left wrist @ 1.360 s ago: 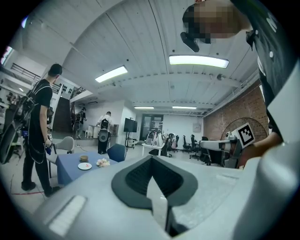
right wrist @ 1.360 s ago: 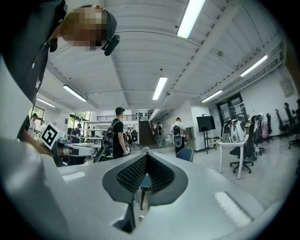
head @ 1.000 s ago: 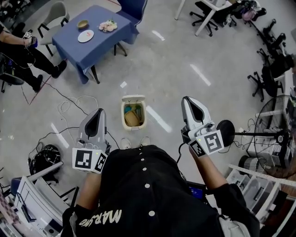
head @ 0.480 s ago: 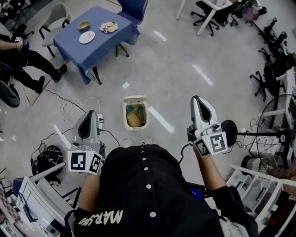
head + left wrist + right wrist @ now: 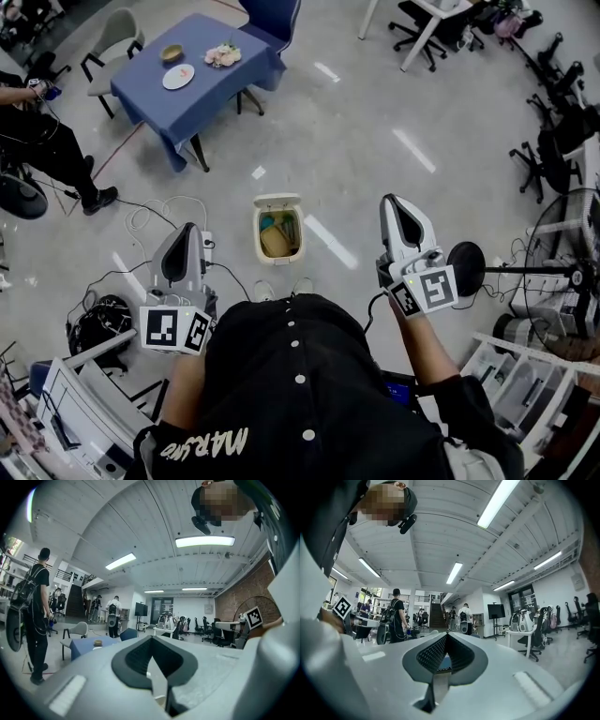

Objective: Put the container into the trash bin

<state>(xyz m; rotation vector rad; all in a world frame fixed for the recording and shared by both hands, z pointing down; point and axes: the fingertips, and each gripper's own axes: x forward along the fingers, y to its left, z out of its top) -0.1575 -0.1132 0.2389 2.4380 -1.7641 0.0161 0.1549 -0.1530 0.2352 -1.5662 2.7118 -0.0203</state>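
Note:
An open cream trash bin (image 5: 278,202) stands on the floor just ahead of my feet. A brown container (image 5: 274,242) lies inside it with other scraps. My left gripper (image 5: 184,234) hangs at waist height to the bin's left, jaws together and empty. Over on the bin's right, my right gripper (image 5: 394,204) is held the same way, shut on nothing. Both point out into the room. In the left gripper view the left gripper (image 5: 151,639) aims toward the far hall, and the right gripper (image 5: 446,637) does likewise in the right gripper view. Neither gripper view shows the bin.
A blue table (image 5: 197,89) with a plate (image 5: 176,76) and a bowl (image 5: 172,53) stands at the far left, chairs around it. A seated person (image 5: 42,141) is at the left edge. Cables (image 5: 155,220) trail on the floor. A fan (image 5: 562,272) and office chairs (image 5: 544,141) line the right.
My left gripper has drifted a little left and lower, my right gripper slightly right. The seated person at the left has shifted their legs. Both grippers stay shut and empty.

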